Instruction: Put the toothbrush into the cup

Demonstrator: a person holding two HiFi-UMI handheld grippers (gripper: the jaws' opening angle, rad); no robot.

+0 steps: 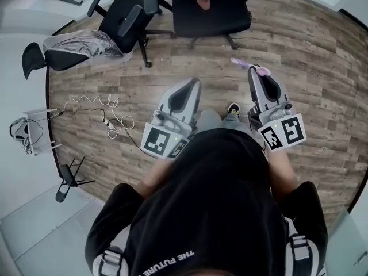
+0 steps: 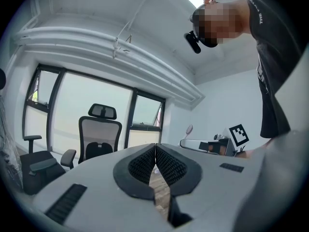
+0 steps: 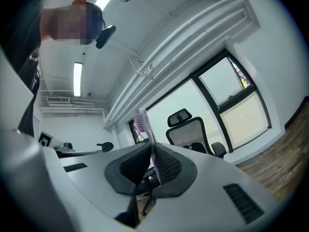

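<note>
My right gripper [image 1: 256, 71] is shut on a purple toothbrush [image 1: 246, 65], which sticks out to the left of the jaw tips over the wooden floor. In the right gripper view the toothbrush [image 3: 145, 124] stands upright between the pads, bristle head on top, with my right gripper [image 3: 151, 151] tilted upward toward the ceiling. My left gripper [image 1: 192, 84] is held beside it and is shut with nothing in it. In the left gripper view my left gripper [image 2: 155, 151] shows its pads pressed together. No cup is in view.
A black office chair [image 1: 210, 7] with a small pinkish thing [image 1: 203, 2] on its seat stands ahead. Two more chairs [image 1: 123, 19] stand to the left, one draped in grey cloth [image 1: 80, 42]. A white cable [image 1: 109, 117] lies on the floor at left.
</note>
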